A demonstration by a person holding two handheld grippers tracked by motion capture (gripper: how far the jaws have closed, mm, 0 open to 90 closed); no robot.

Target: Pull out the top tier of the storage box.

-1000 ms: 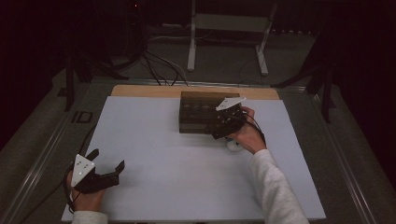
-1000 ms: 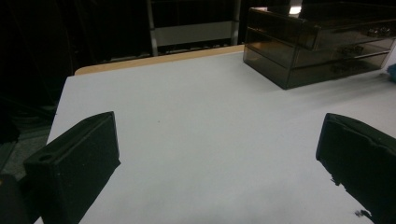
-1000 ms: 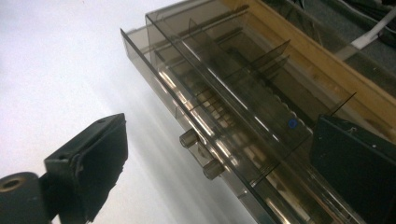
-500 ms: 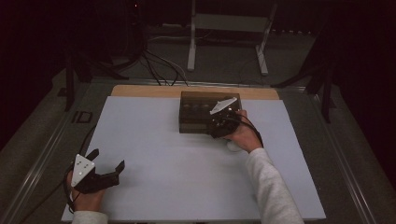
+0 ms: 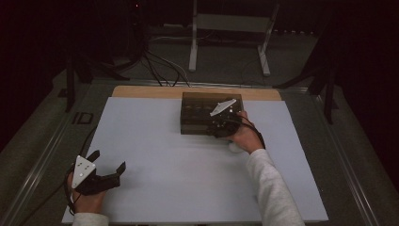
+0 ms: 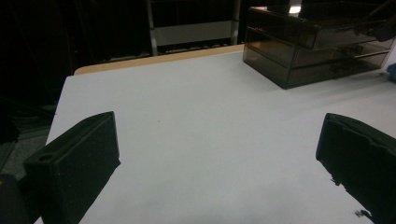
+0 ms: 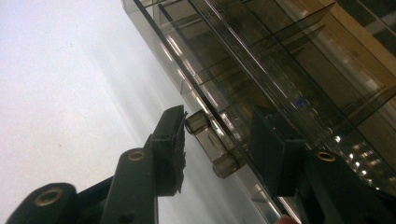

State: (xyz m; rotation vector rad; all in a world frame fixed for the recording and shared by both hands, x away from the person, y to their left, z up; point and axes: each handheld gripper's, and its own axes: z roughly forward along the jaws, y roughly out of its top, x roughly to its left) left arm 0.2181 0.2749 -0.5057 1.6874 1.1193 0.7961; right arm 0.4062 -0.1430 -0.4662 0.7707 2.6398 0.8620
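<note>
Dim scene overall; the room beyond the table's far edge falls to near black in the high view. The white tabletop (image 5: 188,160) is the brightest surface, evenly lit from above, with only faint, soft shadows. High view is grainy, slightly soft, with a reddish cast in the dark corners. Left gripper view: the near black pads (image 6: 74,163) are blurred, the smoked drawer box (image 6: 317,46) near the far right corner is sharper, and a bright patch glares at the top edge. Right gripper view: tilted, the tabletop washed out to pale glare at the left, small highlights glinting along the box's clear walls (image 7: 261,79), the nearest pads out of focus.
</note>
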